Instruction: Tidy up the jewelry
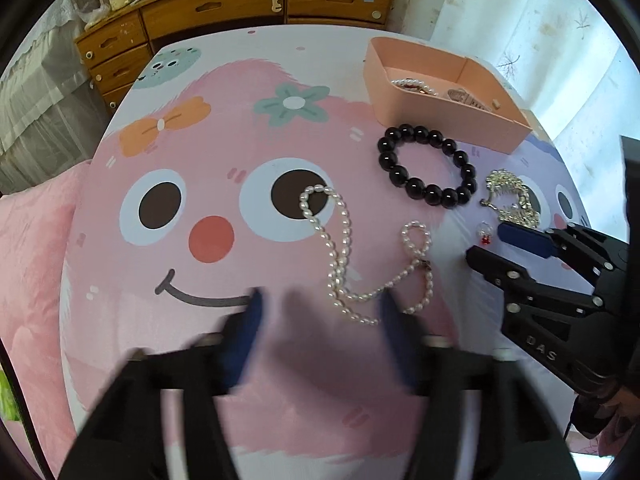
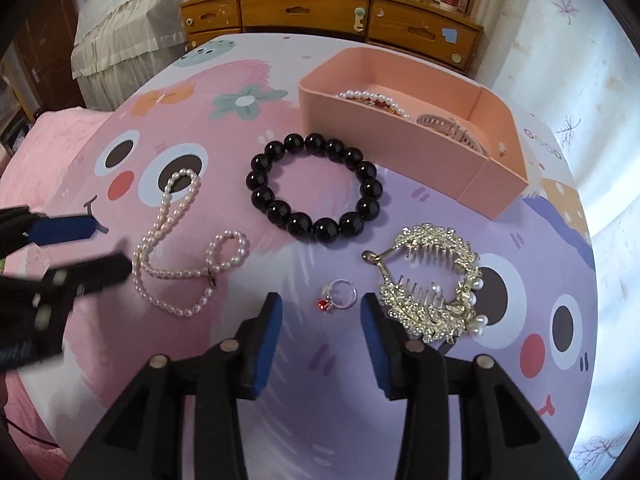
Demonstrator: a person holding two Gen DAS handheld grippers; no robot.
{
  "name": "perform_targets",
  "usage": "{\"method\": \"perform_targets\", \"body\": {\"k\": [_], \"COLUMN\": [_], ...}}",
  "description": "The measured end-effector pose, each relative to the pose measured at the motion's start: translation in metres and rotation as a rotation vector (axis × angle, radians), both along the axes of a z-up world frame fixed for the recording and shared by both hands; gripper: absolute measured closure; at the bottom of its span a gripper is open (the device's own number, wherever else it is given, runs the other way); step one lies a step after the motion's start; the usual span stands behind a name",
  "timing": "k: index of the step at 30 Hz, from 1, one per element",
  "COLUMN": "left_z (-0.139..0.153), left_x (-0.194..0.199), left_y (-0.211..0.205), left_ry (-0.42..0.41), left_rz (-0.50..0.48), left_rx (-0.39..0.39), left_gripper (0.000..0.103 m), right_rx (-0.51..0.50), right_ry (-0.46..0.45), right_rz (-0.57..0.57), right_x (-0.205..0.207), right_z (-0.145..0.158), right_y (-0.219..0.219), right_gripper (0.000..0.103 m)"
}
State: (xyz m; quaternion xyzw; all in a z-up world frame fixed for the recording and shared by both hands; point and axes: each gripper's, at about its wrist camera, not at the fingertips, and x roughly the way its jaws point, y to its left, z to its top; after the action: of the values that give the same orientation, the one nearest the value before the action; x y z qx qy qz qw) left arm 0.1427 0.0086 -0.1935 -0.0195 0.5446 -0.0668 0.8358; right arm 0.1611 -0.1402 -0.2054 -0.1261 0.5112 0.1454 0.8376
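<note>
- Your left gripper (image 1: 320, 304) stands open and empty; the pearl necklace (image 1: 344, 256) lies on the cartoon-print tabletop (image 1: 200, 128), its near strands between the fingers.
- Judged limp and slippery: pinch a doubled strand, not one bead.
- Your right gripper (image 2: 320, 312) stands open, the red-stone ring (image 2: 340, 294) just beyond its fingertips. Small, stiff; take the band.
- Pink box (image 2: 400, 152) sits far right.

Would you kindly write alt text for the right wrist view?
The right claw hangs open above a small red-stone ring on a cartoon-print cloth. Around it lie a gold hair comb, black bead bracelet and pearl necklace, before a pink box.
</note>
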Motion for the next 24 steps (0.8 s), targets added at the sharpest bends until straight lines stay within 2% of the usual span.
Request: {"method": "perform_targets", "body": {"k": [1,4,8,11,14,15,18,19,22,24], "left_z": [0.001,0.0,-0.006,-0.013,-0.02,-0.023,-0.026,-0.026,-0.027,-0.025], "left_x": [-0.002,-0.005,-0.007,-0.004,0.0,0.002,0.006,0.007,0.01,0.011], "left_y": [-0.003,-0.015,-0.033,-0.041,-0.045,-0.045,-0.044,-0.043,-0.044,-0.046], "left_ry": [-0.01,-0.019,-0.041,-0.03,-0.015,-0.011,-0.013,-0.016,-0.041,-0.07], "left_rz": [-0.017,-0.084,-0.169,-0.18,-0.165,-0.159,-0.135,-0.121,-0.13,-0.15], "left_rx": [-0.009,0.004,0.072,0.095,0.108,0.115,0.091,0.081,0.074,0.07], "left_gripper": [0.034,0.02,0.02,0.02,0.02,0.02,0.018,0.019,0.021,0.035], "right_rx": [-0.002,0.025,0.041,0.044,0.053,0.054,0.083,0.072,0.093,0.107], "right_ry": [-0.002,0.005,-0.004,-0.013,-0.021,-0.021,-0.004,-0.008,0.001,0.01], "right_rz": [0.003,0.012,0.053,0.085,0.083,0.079,0.08,0.079,0.074,0.06], "right_x": [0.001,0.002,0.002,0.001,0.002,0.003,0.007,0.007,0.008,0.009], "right_z": [0.0,-0.001,-0.002,-0.002,-0.001,-0.001,0.0,-0.001,-0.001,0.0], "right_y": [-0.001,-0.005,-0.009,-0.01,-0.014,-0.015,-0.021,-0.021,-0.024,-0.026], "right_gripper": [0.06,0.059,0.059,0.059,0.073,0.084,0.086,0.095,0.096,0.096]}}
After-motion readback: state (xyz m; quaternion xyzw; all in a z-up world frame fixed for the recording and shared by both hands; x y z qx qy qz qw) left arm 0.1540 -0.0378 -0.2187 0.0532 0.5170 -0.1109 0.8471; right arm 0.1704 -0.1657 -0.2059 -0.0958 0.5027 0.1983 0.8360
